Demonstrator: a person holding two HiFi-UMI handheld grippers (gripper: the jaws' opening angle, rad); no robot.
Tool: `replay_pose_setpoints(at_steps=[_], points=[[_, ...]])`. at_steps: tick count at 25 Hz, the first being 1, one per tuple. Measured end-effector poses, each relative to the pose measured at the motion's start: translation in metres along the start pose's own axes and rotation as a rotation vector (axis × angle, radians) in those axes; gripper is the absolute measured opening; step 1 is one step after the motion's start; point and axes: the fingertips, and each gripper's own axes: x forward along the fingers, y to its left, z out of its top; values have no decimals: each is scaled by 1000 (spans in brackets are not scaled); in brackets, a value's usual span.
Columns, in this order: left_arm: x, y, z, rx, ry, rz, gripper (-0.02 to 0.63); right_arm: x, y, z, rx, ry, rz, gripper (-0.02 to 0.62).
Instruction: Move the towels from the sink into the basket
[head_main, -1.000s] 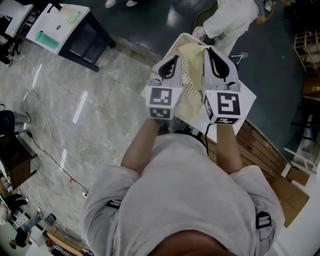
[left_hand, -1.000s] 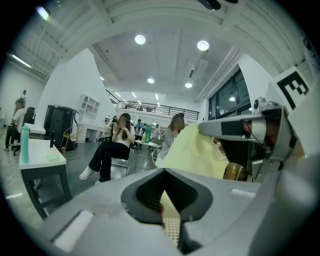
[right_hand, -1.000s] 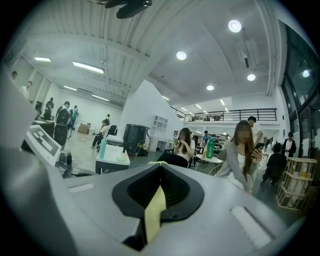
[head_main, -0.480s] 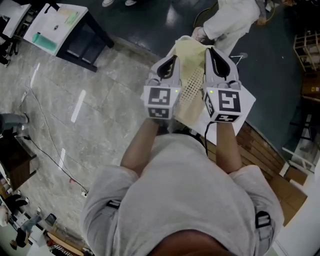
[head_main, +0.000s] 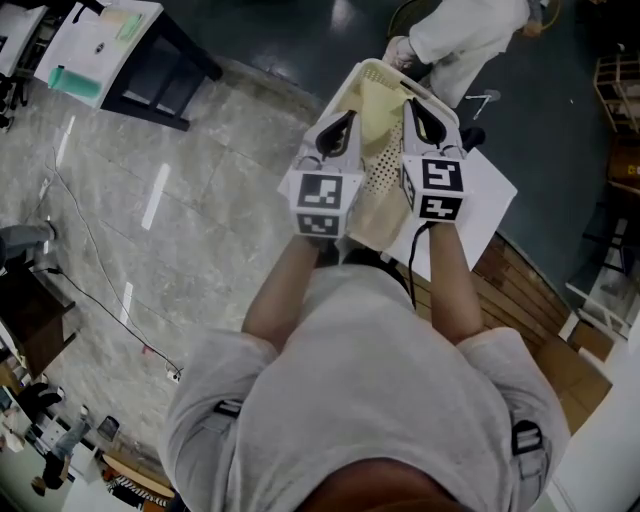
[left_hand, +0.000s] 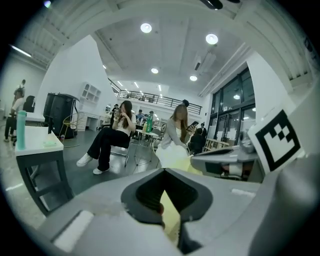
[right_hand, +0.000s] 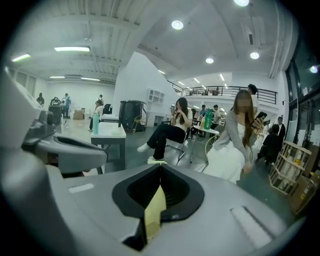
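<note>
Round ceiling lamps (left_hand: 145, 27) light my gripper views evenly; fisheye edges darken, and the floor (head_main: 200, 250) shows glare streaks.

The white tabletop (head_main: 487, 193) bears a perforated cream basket (head_main: 383, 170)

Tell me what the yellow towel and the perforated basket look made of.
The yellow towel: soft matte cloth, it seems; it hangs in limp folds. The basket: probably moulded plastic, cream and smooth; its wall has regular rows of small round holes.
</note>
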Motion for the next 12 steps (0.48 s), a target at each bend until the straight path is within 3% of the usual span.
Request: replay_pose_setpoints(at_steps=[12], points=[[14,3,-25,0,67,16,20,44,0,-59,47,129,51,11]])
